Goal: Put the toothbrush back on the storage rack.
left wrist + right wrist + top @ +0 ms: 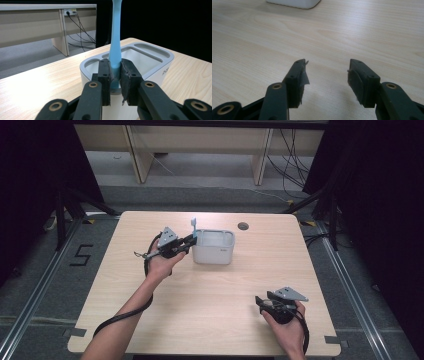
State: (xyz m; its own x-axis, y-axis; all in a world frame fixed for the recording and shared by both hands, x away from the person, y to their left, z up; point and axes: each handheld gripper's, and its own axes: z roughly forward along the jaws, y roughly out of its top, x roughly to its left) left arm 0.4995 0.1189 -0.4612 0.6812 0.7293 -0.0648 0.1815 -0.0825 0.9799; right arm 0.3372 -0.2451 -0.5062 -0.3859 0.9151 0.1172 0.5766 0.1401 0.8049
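Your work surface is a light wooden table (pixel 210 295) with rounded corners, set on a grey floor (pixel 45 285) that bears a black numeral marking to the left of the table; a dark round grommet (pixel 243 226) sits in the tabletop near its far edge. On the far half of the table stands a white plastic holder (pixel 214 247), a rounded rectangular container with open compartments in its top; the left gripper view shows a small compartment at the near end and a large one behind it. Your left gripper (pixel 192 240), held in your left hand (pixel 162 262), reaches to the holder's left end, and its jaws are closed on the lower part of a light blue toothbrush handle (pixel 116 45). The handle stands upright, rising above the holder's rim, and its lower end sits at the near compartment; whether it touches the bottom is hidden by the jaws. Your right gripper (pixel 261 301), held in your right hand (pixel 287 325), lies near the table's near right corner, well apart from the holder; its jaws stand apart with bare wood between them, holding nothing
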